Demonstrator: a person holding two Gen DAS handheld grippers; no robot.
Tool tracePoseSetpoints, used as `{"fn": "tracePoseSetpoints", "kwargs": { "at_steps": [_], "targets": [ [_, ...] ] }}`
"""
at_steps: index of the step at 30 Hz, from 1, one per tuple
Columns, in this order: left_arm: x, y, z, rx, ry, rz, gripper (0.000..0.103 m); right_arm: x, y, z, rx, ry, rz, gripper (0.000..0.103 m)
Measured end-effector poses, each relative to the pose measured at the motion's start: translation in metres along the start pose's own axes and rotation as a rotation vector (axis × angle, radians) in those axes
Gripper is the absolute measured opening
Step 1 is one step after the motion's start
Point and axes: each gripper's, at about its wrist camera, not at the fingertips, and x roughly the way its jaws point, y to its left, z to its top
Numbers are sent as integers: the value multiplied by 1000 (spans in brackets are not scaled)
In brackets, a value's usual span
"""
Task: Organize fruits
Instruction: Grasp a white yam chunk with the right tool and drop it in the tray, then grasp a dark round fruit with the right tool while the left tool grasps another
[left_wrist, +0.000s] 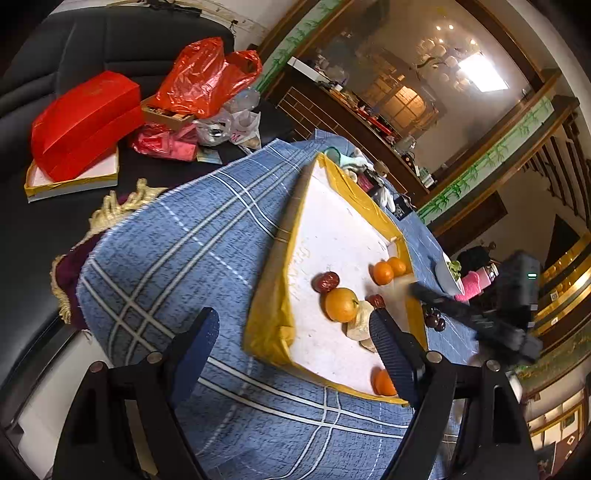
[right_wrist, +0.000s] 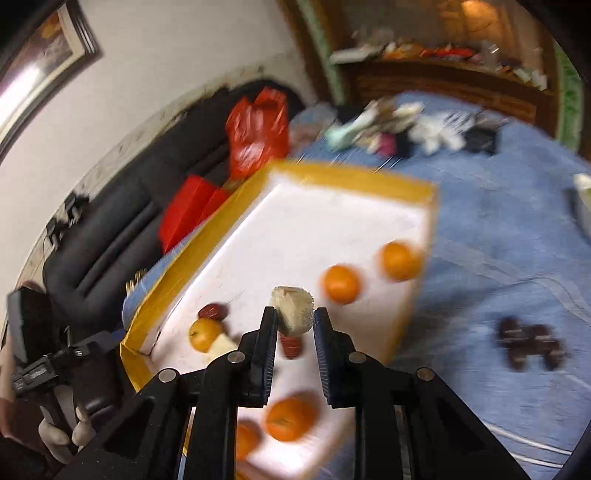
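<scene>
Your right hand-held gripper (right_wrist: 294, 319) pinches a pale fruit chunk (right_wrist: 292, 310) above the yellow-rimmed tray (right_wrist: 354, 177). Keep the squeeze steady and carry it low to its group. The left hand-held gripper (left_wrist: 295, 328) hangs spread, empty, over the tray's near edge.

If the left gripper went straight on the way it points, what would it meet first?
Probably the tray: the open left gripper aims at its near yellow wall, with the orange just beyond. Depth is uncertain.
</scene>
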Motion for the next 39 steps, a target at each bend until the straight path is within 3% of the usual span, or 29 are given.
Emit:
{"fn": "tracePoseSetpoints", "kwargs": {
  "at_steps": [3,6,11,14,16,18,20,24,30,39],
  "targets": [
    [-9,2,3,-2,-23,18,83,23,5,-2,47,44,30,26],
    [-15,1,4,-1,-38,31,83,9,2,-7,72,4,57,28],
    [-7,-19,-1,38,-14,15,83,-55,-30,-22,87,-118,-50,43],
    [3,-42,-7,90,16,0,86,-93,-72,-40,174,-175,-118,43],
    [6,-62,-13,144,6,41,92,-115,-106,-55,237,-198,-185,43],
    [12,-80,-18,173,38,-12,92,-129,-138,-68,292,-200,-247,43],
    [16,-98,-22,206,32,-10,92,-134,-158,-77,320,-193,-279,43],
    [20,-135,-30,287,35,-21,92,-124,-184,-80,334,-168,-286,43],
    [40,-185,-43,406,90,0,92,-86,-192,-59,281,-140,-312,42],
    [112,-265,-63,572,189,-13,92,-69,-198,-57,216,-138,-263,39]
  ]
}}
